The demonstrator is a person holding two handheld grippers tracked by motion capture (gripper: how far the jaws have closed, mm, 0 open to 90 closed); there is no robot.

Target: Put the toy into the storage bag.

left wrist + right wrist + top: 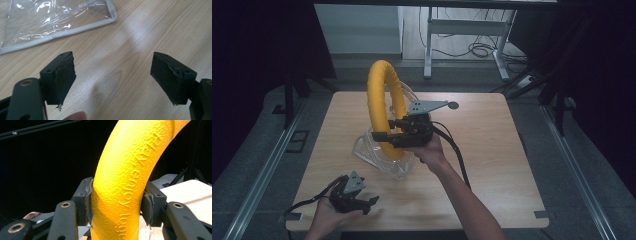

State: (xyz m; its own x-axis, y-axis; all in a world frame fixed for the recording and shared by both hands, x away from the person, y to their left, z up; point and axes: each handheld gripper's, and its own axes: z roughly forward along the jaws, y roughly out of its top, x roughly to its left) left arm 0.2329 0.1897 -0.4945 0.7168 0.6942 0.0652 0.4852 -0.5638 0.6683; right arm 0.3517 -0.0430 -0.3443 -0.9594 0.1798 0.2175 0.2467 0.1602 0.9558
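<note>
Over table (492, 150), hand-held gripper (384, 136) clamping ring (379, 90)

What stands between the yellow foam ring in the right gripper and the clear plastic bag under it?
Nothing visible. The yellow foam ring, upright in the right gripper, already has its lower end in the clear plastic bag's mouth.

Right gripper (384, 136) raised mid-table, jaws clamped, forearm stretched forward. Left gripper (371, 204) low at the near edge, jaws spread wide.
</note>
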